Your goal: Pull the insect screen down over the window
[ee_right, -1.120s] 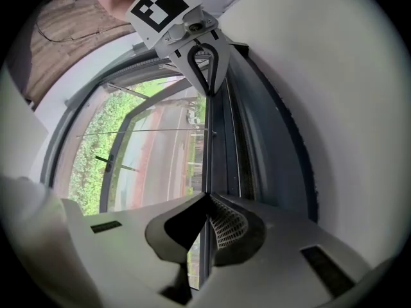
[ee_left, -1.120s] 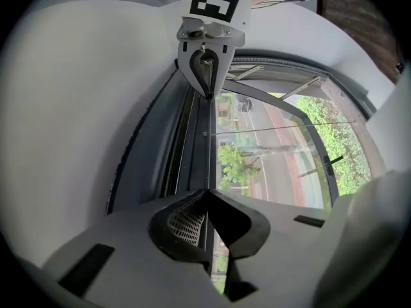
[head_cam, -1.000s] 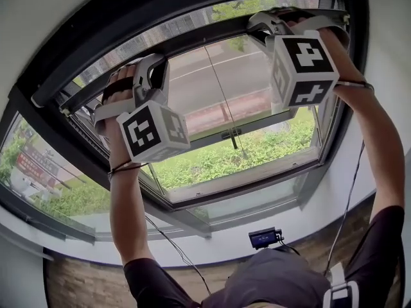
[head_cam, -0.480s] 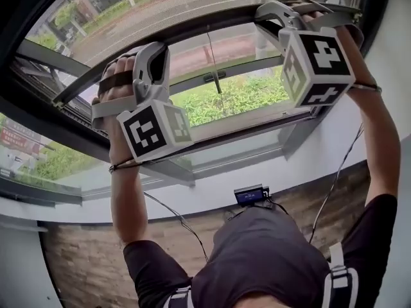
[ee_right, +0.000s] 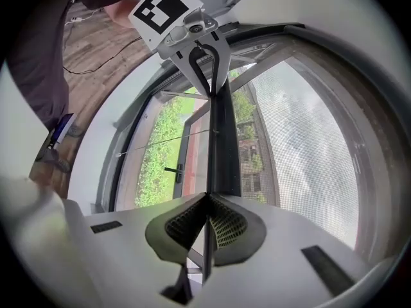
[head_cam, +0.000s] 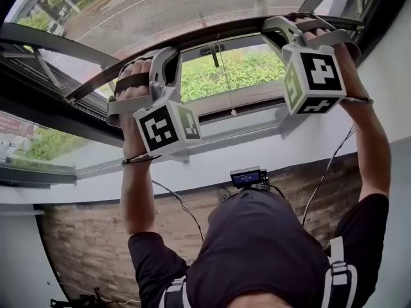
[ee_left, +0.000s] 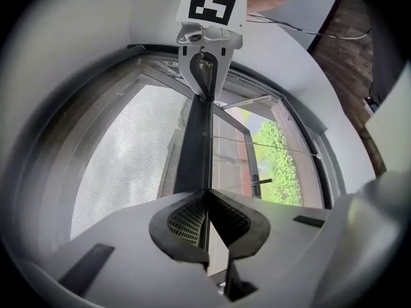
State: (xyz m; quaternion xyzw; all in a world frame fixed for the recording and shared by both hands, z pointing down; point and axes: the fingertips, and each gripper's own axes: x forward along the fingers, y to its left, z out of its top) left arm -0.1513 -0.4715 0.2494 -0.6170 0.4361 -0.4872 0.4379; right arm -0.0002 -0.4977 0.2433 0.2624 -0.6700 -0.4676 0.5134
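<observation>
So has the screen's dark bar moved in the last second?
Yes, downward: the bar now sits just above the window handle, which was far below it before.

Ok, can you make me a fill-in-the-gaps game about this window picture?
The left gripper and the right gripper have jaws shut on the dark ___ along the insect screen.
The grass outside is ___.
Each gripper carries a cube with square ___.
Missing words: bar, green, markers.
</observation>
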